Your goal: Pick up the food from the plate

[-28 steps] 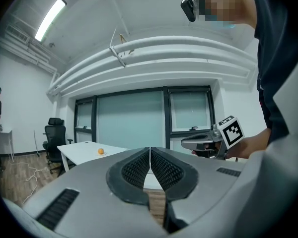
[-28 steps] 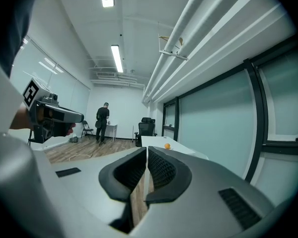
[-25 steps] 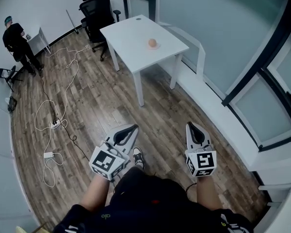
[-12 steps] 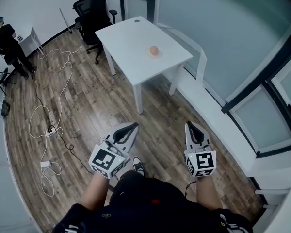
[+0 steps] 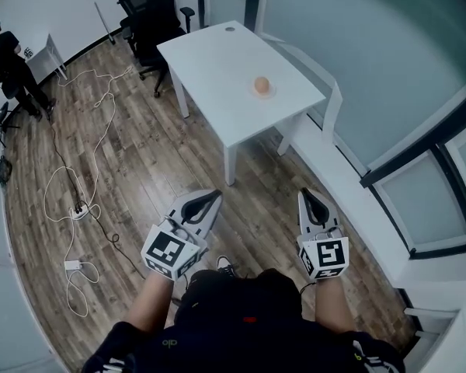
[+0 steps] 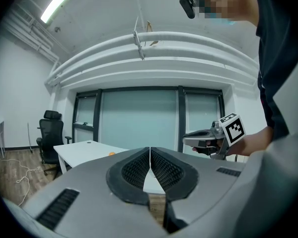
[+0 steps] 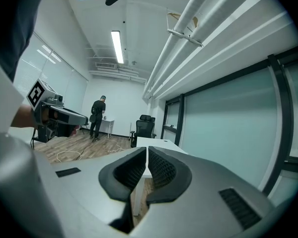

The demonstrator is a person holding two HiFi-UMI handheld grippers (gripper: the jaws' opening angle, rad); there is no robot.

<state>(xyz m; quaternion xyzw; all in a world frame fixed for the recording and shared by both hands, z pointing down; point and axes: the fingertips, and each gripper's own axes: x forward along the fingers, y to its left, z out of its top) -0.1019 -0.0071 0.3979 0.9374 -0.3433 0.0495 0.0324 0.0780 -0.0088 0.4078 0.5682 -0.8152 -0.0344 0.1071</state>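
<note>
Likely slip: the left gripper [image 5: 214, 196] and right gripper [image 5: 304, 196] are both clenched and empty; meeting the food like that would probably shove it off its plate, so one must spread first; the hands hold them side by side, about level, aimed ahead over the floor; the food [image 5: 262, 85] sits on a plate [image 5: 269, 93] on the table [image 5: 213, 57], well ahead.

What the person wears and carries
The left gripper [image 5: 210, 197] and right gripper [image 5: 307, 196] are grey shells with ribbed black pads [image 6: 134, 170] and white marker cubes [image 5: 171, 253]; short sleeves [image 5: 118, 346] are black.
</note>
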